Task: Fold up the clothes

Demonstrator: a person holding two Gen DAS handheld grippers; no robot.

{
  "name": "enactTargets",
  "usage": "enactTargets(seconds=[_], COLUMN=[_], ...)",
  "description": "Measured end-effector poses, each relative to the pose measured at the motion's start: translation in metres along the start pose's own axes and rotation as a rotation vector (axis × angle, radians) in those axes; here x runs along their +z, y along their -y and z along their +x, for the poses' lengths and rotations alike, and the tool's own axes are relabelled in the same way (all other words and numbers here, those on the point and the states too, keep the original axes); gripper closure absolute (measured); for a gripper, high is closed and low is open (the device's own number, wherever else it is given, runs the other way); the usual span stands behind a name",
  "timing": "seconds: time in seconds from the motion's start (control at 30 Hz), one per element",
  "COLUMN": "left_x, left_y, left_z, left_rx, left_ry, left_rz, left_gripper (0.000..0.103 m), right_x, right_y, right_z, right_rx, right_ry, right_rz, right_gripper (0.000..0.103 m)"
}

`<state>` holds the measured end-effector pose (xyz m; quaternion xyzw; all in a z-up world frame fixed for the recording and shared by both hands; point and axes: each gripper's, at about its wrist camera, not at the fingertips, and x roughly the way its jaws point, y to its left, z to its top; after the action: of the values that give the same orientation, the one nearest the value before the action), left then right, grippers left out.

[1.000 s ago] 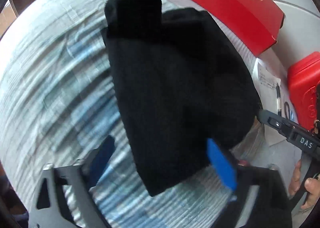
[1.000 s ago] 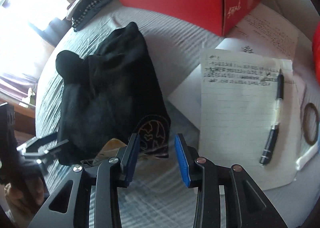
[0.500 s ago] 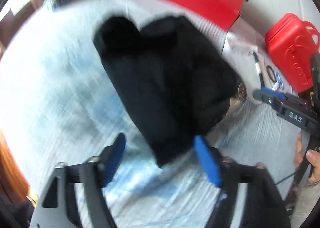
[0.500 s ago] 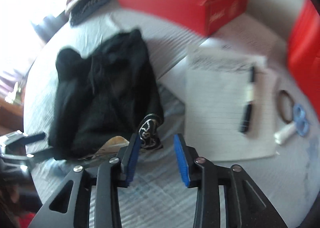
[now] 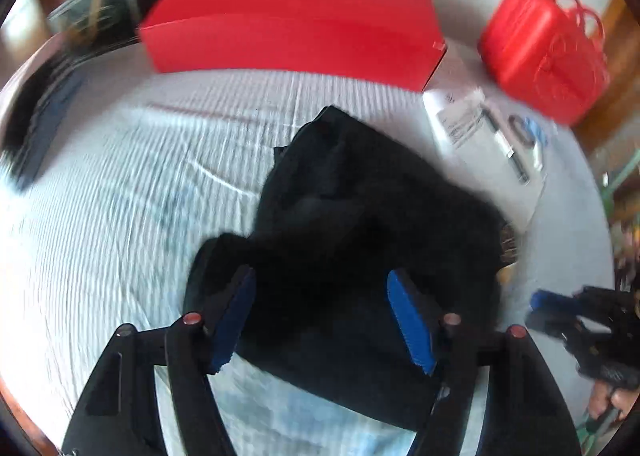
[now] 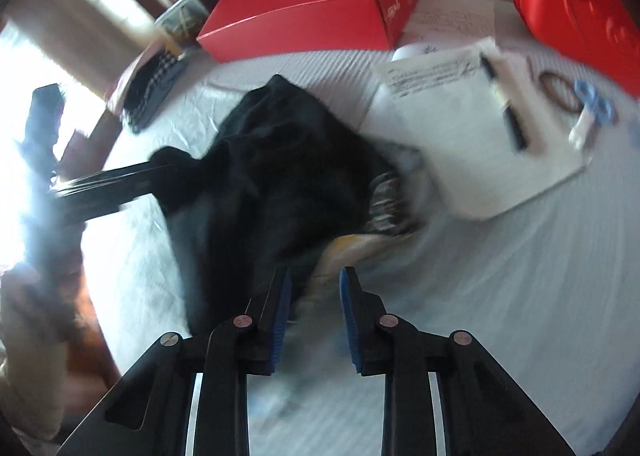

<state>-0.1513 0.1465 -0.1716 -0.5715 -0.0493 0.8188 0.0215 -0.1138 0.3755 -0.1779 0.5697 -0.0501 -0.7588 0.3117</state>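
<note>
The black garment (image 5: 360,216) lies bunched in a loose, half-folded heap on the striped surface (image 5: 120,196), a printed patch showing at one edge.

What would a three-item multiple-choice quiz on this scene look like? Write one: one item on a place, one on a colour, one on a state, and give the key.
1. Where does the pen lie?
A. on the lined notepad
B. on the red flat box
C. on the black garment

2. What colour are the pads on the left gripper?
A. red
B. blue
C. white

3. How does the right gripper stand?
A. shut on the pen
B. shut on the notepad
C. open, at the near edge of the garment

Key: 1 A, the pen rests across the written page, to the right of the garment. 2 B, both pads show blue against the dark cloth in the left wrist view. 3 C, a gap shows between its pads in the right wrist view, with nothing clamped in it.
</note>
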Motion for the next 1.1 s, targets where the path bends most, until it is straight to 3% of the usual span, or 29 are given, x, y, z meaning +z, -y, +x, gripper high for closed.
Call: enactTargets(seconds=[0.1,0.17,0.27,0.37,0.4,0.47,0.53,0.67,0.83,1.1], left_x=[0.004,0.003,0.003,0.003,0.003,0.002,-0.001,-0.009,-0.019,-0.022], left_y=[-0.027,-0.048,-0.068,-0.073,-0.074,-0.076,-0.075,-0.069,-0.065,-0.057], left_z=[0.022,0.035,0.036,0.018,0.01,-0.006,-0.009,0.011,0.037,0.039], left_rx=[0.068,0.115,0.058,0.011,-0.015,-0.068,-0.092,-0.067,-0.066,-0.037], left_ry=[-0.041,-0.071,-0.087,-0.047,-0.031,0.001,0.001,-0.052,-0.11,-0.119], left_rz=[0.073,0.113,0.131,0.15,0.15,0.151,0.157,0.129,0.088,0.095], left_gripper=[0.036,0.035,0.034,0.033,0.029,0.0,0.0,0.0,0.0,0.0], right_x=[-0.011,-0.02,-0.035,-0.046,-0.049,-0.055,-0.058,-0.05,-0.033,-0.009], right_y=[-0.025,-0.031,-0.036,-0.036,-0.035,-0.032,-0.023,-0.006,0.006,0.015], right_z=[0.024,0.037,0.055,0.043,0.037,0.021,0.006,-0.004,0.012,0.043], right_rx=[0.001,-0.042,-0.119,-0.166,-0.189,-0.231,-0.242,-0.259,-0.248,-0.249], right_ry=[0.019,-0.002,-0.044,-0.04,-0.031,0.008,0.074,0.152,0.154,0.171], right_rz=[0.083,0.134,0.208,0.271,0.29,0.326,0.372,0.457,0.491,0.503], right_gripper=[0.077,0.077,0.078,0.077,0.075,0.066,0.062,0.061,0.06,0.057])
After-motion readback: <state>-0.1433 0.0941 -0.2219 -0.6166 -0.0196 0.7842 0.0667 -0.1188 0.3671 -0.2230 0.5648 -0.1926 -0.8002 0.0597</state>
